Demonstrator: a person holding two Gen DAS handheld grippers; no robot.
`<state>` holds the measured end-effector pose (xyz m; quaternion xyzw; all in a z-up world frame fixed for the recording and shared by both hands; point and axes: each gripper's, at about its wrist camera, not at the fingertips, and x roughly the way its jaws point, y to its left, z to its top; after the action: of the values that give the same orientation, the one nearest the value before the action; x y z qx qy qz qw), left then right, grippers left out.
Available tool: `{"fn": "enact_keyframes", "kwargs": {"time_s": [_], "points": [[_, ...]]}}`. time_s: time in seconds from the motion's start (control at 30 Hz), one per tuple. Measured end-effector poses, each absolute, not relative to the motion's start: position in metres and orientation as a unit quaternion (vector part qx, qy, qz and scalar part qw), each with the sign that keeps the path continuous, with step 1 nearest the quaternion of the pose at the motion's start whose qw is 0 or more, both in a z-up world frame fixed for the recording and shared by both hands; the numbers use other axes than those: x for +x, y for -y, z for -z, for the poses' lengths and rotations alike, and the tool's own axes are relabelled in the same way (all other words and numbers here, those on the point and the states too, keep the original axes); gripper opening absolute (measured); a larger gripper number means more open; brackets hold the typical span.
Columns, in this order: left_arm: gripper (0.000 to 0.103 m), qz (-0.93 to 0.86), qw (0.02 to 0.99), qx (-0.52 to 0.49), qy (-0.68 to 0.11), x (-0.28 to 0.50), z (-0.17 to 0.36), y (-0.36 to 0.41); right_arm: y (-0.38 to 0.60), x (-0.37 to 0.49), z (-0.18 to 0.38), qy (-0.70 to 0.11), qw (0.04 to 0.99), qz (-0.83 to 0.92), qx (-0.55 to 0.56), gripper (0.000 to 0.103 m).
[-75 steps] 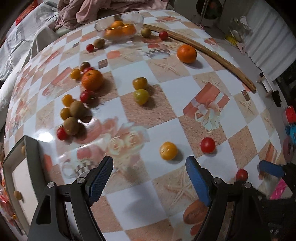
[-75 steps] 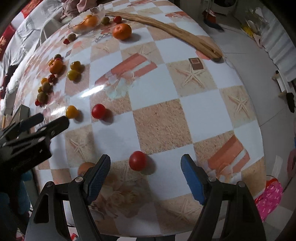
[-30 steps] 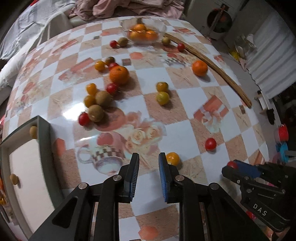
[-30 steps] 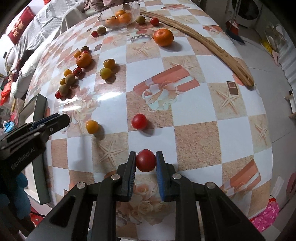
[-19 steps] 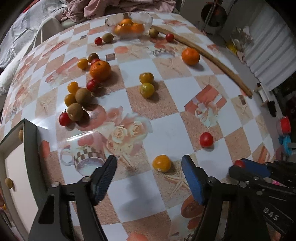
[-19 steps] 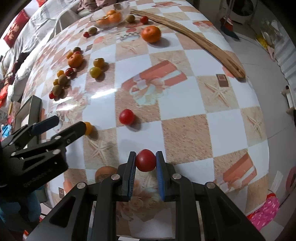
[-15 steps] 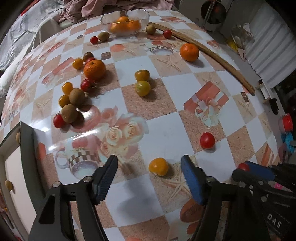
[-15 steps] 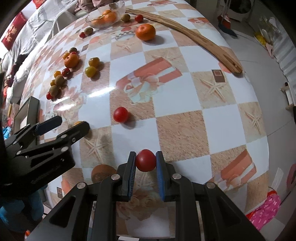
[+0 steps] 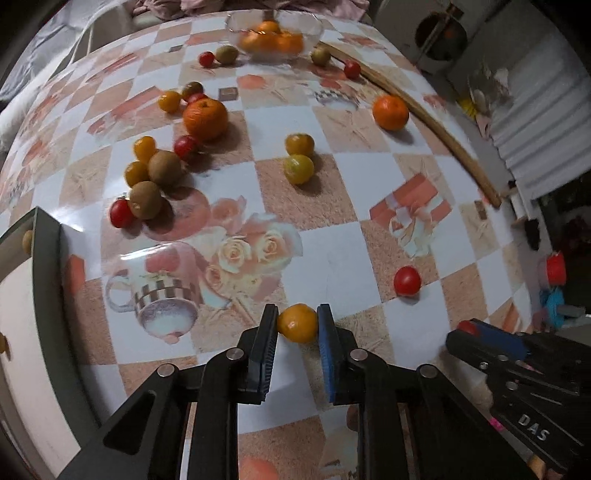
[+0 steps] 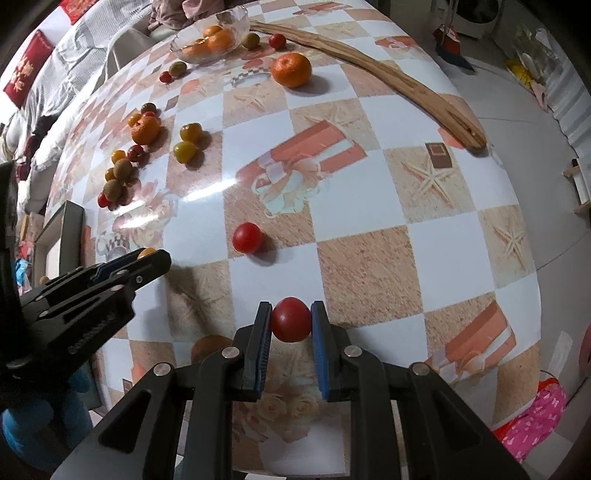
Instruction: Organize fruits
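Observation:
My left gripper [image 9: 297, 325] is shut on a small orange tomato [image 9: 297, 322] near the table's front edge; it also shows in the right wrist view [image 10: 147, 254]. My right gripper [image 10: 290, 319] is shut on a red tomato [image 10: 290, 319] and shows at the right of the left wrist view [image 9: 469, 328]. Another red tomato [image 9: 407, 280] lies on the table between them [image 10: 247, 237]. A glass bowl [image 9: 275, 35] with oranges stands at the far side [image 10: 210, 35].
Several kiwis, small tomatoes and an orange [image 9: 205, 117] cluster at the left. Two yellow-green fruits [image 9: 299, 168] lie mid-table, an orange [image 9: 390, 112] at the right. A curved wooden stick [image 9: 436, 125] lies along the far right edge. A dark frame [image 9: 44, 295] overlaps the table's left edge.
My left gripper moved forward and shut on the small orange tomato, which it was open around half a second ago. My right gripper keeps hold of the red tomato.

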<state>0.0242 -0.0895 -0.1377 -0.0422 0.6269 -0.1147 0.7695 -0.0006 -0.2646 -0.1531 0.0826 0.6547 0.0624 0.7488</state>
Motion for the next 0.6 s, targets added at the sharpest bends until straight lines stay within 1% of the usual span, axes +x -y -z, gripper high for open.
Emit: {"fn": "enact_keyframes", "kwargs": {"time_s": [0.33,0.6], "points": [[0.023,0.1,0.778,-0.059,-0.618,0.025,0.121,0.066,0.244,0.009,0.143,-0.648,0.754,-0.083,0.068,0.023],[0.023,0.074,0.79,-0.075,-0.605,0.02,0.106,0.029,0.213,0.021,0.131,-0.642,0.757,-0.11,0.046,0.023]]}}
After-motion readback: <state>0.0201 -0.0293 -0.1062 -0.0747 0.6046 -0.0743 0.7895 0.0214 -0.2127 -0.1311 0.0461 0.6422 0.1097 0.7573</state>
